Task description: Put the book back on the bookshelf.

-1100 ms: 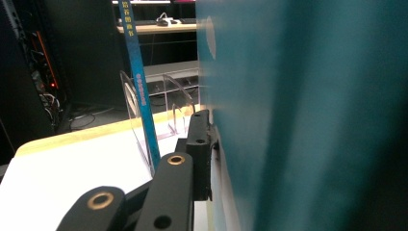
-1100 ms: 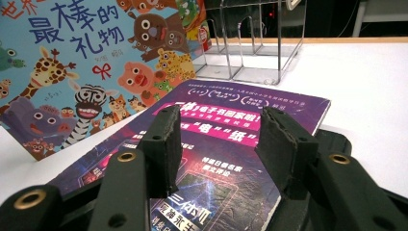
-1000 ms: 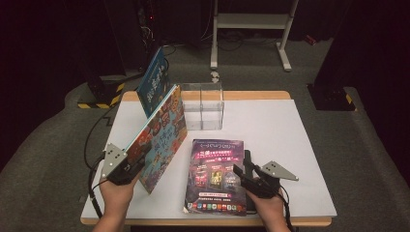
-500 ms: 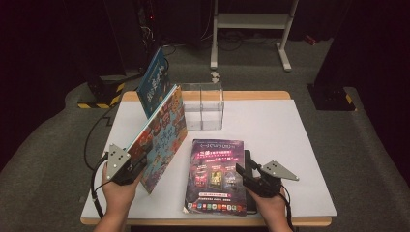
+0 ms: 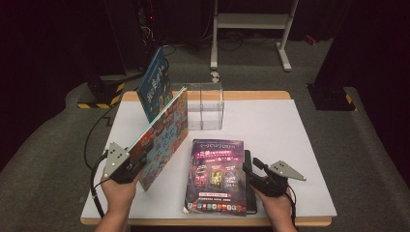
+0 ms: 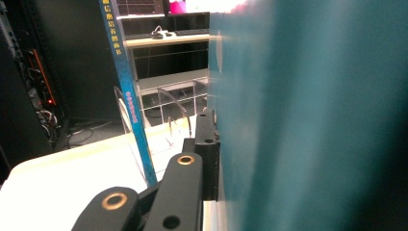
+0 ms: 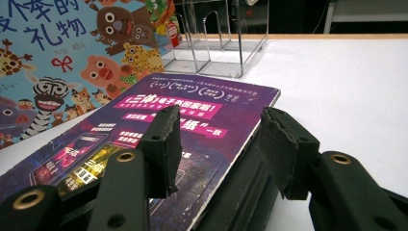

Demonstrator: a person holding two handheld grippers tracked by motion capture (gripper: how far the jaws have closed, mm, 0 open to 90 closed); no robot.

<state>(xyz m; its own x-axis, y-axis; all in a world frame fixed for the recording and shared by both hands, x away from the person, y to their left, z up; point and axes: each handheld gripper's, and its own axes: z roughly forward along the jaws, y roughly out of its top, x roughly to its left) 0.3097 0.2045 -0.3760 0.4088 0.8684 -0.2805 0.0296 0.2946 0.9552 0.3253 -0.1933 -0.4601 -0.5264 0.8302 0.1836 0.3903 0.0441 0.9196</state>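
so the left gripper (image 5: 126,163) is clamped on the near edge of the animal picture book (image 5: 164,133), and its jaws have just been closing onto it. in the left gripper view the book's teal back cover (image 6: 308,115) is a big blur across the right side and hides the other jaw, so you get 1 black jaw pressed flat against it. the book stands tilted on the white table (image 5: 290,140), left of centre, its far end just beside the clear acrylic rack (image 5: 205,104). whether it touches the rack, can't tell.

the cover is busy: cartoon animals (pig, zebra, giraffe, leopard) on blue with white chinese characters, read best in the right gripper view (image 7: 72,57), where its top and left side are cut off.

the right gripper (image 5: 257,173) sits at the right edge of the purple magazine (image 5: 216,176), jaws apart, nothing pinched; pads look clear of the cover in its own view. there's a dark book (image 5: 248,181) under the magazine, mostly hidden, just a black strip along the right side.

count: 2 grippers, 2 hands, 1 rack, 4 books total, counting the blue book (image 5: 153,84) leaning at the rack's left end. its spine text (image 6: 124,86) is too small to read.
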